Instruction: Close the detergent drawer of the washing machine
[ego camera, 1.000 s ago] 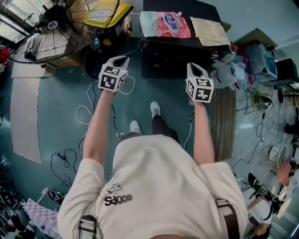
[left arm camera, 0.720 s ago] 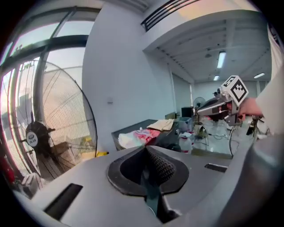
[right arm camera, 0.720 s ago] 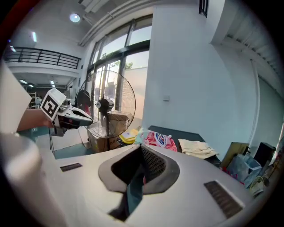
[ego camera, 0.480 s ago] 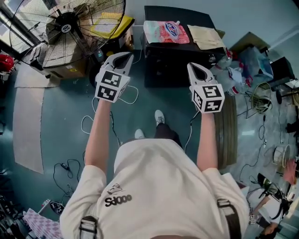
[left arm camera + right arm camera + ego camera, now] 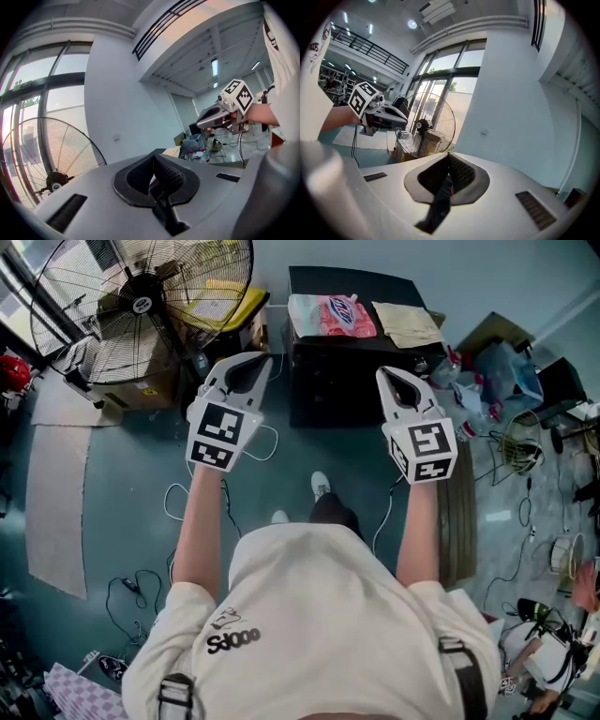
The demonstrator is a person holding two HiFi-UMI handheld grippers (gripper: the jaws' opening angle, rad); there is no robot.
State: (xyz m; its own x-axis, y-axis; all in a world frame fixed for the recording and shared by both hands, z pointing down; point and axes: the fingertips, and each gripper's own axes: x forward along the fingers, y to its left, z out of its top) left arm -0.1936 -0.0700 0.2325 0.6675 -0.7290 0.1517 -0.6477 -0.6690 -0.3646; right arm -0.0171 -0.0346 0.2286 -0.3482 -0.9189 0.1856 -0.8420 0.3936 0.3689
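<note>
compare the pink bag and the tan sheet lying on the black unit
The pink bag is glossy and printed with a blue logo; the tan sheet is plain and flat. In the head view the pink bag lies left of the tan sheet. Both rest on the black unit.

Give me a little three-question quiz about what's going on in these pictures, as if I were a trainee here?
1. True or false: the left gripper and the right gripper both have their jaws shut, with nothing between them.
2. Pick one: what lies on top of the black machine, next to the beige sheet?
A. a pink pouch
B. a red bucket
C. a shoe
3. In a few words: what large appliance stands on the floor on the left gripper's side of the black machine?

Key: 1 true. 2 A. 3 the floor fan.
</note>
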